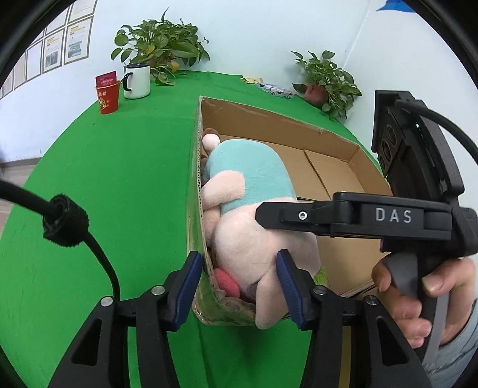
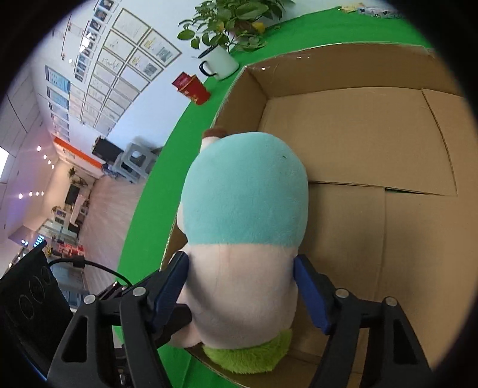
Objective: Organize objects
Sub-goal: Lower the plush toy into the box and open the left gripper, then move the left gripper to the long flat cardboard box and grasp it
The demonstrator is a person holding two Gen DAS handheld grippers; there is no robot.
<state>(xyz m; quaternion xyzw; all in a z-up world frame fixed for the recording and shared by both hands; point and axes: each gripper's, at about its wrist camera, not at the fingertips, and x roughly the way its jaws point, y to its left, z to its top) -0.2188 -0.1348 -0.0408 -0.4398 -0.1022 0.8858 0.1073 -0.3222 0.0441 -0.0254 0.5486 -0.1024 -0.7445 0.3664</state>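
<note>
Inside the cardboard box (image 2: 358,143), right gripper (image 2: 242,286) pinches the plush pig (image 2: 245,226) lengthwise ahead; left gripper (image 1: 237,286) spread alongside.

Plush toy gripped over an open cardboard box

The right gripper (image 2: 240,286) has its two blue pads (image 2: 310,294) pressed against the pale pink lower body of the plush toy (image 2: 245,215) — one on each side, below its teal back. The toy sits at the near left corner of the cardboard box (image 2: 373,143), a green fuzzy piece (image 2: 248,355) under it. Beyond the box, on the green table cover (image 2: 155,185), stand a white enamel mug (image 2: 219,62), a red carton (image 2: 192,88) and a leafy potted plant (image 2: 233,21) — all well apart from the toy.
</note>
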